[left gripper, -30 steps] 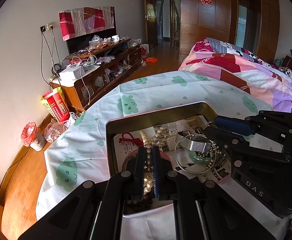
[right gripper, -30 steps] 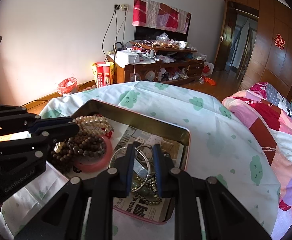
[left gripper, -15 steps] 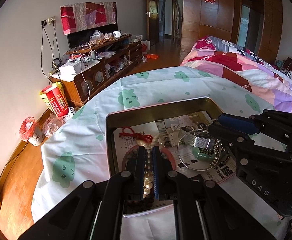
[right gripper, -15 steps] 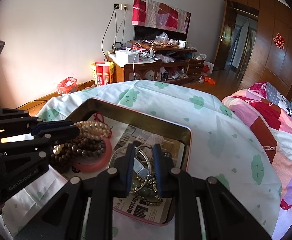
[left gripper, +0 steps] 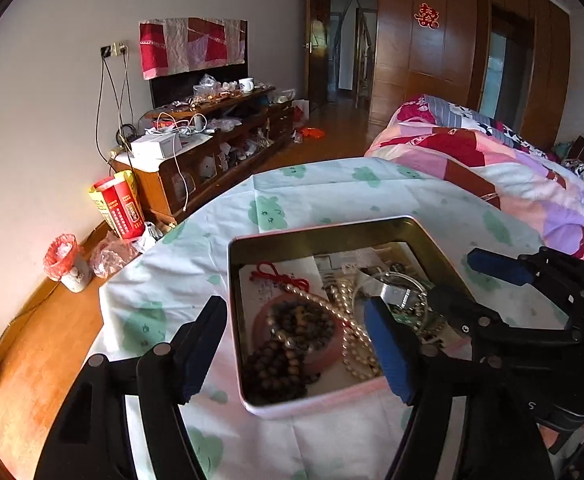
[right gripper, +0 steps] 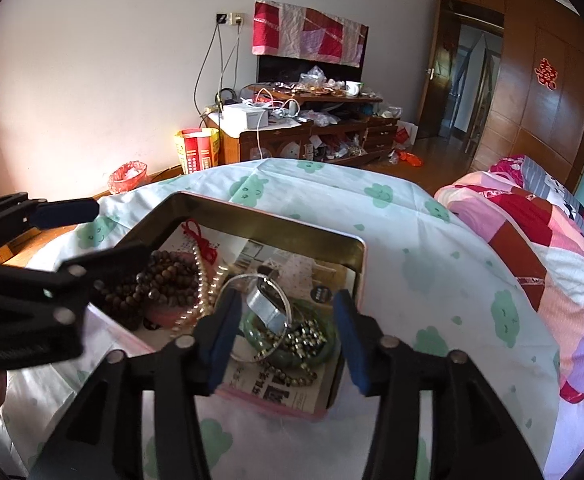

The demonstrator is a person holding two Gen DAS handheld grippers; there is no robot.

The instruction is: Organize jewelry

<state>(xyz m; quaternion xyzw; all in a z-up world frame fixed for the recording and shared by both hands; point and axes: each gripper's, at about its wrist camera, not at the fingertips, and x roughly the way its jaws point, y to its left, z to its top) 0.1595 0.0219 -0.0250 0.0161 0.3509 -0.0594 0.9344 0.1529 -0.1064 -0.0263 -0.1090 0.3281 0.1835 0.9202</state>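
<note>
A metal tin [left gripper: 323,232] [right gripper: 272,220] lined with newspaper holds the jewelry. My left gripper [left gripper: 293,308] hangs over its left half, jaws opening wide and gripping nothing. Under it lie a pearl necklace [left gripper: 347,344], dark wooden beads [left gripper: 276,368], a pink bangle [left gripper: 323,356] and a red knotted cord [left gripper: 276,276]. My right gripper [right gripper: 288,300] is over the tin's right half, jaws opening. A silver bangle [right gripper: 264,304] rests loose between its fingers, on a green bangle [right gripper: 319,354] and a metal bead chain. Each gripper shows in the other's view, the right gripper [left gripper: 451,276] and the left gripper [right gripper: 120,230].
The tin stands on a round table under a white cloth with green clouds [left gripper: 331,192]. A bed with a patchwork quilt [left gripper: 491,168] is to the right. A cluttered wooden cabinet [right gripper: 311,132], a red-lined bin [left gripper: 62,260] and a yellow-red box stand by the far wall.
Both grippers were shut, the left on the pearl strand, the right on the silver bangle. Both have spread their jaws, and the pearls and bangle now lie loose in the tin.
</note>
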